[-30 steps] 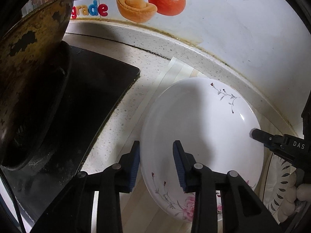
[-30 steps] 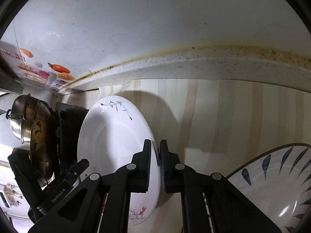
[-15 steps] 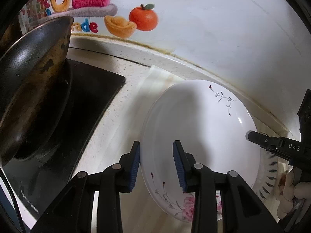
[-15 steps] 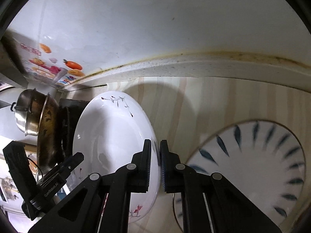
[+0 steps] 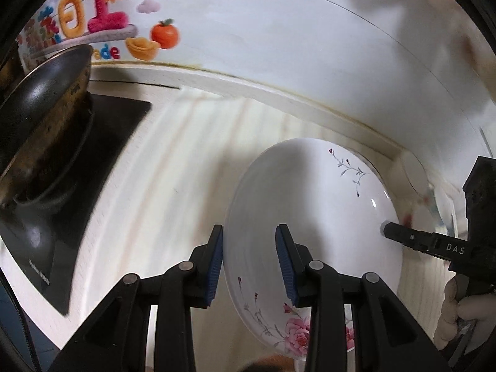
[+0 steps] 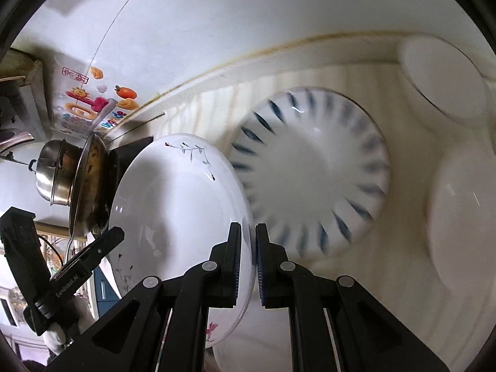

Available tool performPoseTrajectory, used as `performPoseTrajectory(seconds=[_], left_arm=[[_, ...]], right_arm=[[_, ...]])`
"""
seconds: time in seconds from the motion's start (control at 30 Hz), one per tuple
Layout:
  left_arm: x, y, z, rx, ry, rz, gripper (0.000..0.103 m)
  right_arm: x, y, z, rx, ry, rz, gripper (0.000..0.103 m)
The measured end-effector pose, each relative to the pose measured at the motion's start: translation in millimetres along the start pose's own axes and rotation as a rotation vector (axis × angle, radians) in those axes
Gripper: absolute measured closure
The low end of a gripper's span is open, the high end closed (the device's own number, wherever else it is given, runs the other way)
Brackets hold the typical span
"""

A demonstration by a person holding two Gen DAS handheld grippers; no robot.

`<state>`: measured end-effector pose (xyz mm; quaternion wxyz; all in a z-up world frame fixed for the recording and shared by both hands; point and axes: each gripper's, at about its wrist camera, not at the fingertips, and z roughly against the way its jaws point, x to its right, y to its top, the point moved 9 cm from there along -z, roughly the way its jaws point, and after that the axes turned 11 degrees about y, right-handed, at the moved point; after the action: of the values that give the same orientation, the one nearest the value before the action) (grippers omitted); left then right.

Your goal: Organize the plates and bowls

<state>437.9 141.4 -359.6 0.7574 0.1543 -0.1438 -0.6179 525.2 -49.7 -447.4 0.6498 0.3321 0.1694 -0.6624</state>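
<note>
A pale wood-grain worktop (image 6: 403, 303) carries a wide white dish ringed with blue leaf strokes (image 6: 310, 179), taken here as the landmark. Just left of it, and overlapping its left edge, a white oval ceramic plate with pink flowers and a grey sprig (image 6: 179, 204) is held steeply tilted clear of the worktop, long axis running away from both cameras. The right tongs (image 6: 248, 266) are clamped on its near-right rim; the left tongs (image 5: 249, 266) straddle the opposite rim, parted, with one pad touching. Stacking onto the landmark seems likely. Plain white bowls (image 6: 446, 86) crowd its right side; open room lies left.
</note>
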Motion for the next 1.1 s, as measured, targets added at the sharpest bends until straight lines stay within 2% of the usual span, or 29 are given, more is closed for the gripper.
performPoseTrajectory(seconds=[0.27,0.4,0.6,0.8,1.1], left_arm=[[53.6,-56.3,17.0,-0.040,-0.035,-0.100,0.072],[70.8,-74.1,17.0,-0.067,-0.041,-0.131,0.072],[84.2,-98.8,2.9,-0.113,-0.021,-0.179,0.072],[87.6,-112.0,-9.3,-0.148,0.010,-0.217,0.072],[86.8,-117.8,-18.0,-0.169,0.046,-0.247,0.072]], right_arm=[[48.5,-73.1,61.0,0.014,-0.035,-0.067,0.092],[69.5,-103.6,77.5,0.007,-0.055,-0.092,0.092],[90.0,-135.6,81.1,-0.012,-0.077,-0.112,0.092],[101.4,-151.2,72.5,-0.030,-0.090,-0.128,0.092],[103.1,-155.9,64.6,-0.044,-0.107,-0.124,0.092]])
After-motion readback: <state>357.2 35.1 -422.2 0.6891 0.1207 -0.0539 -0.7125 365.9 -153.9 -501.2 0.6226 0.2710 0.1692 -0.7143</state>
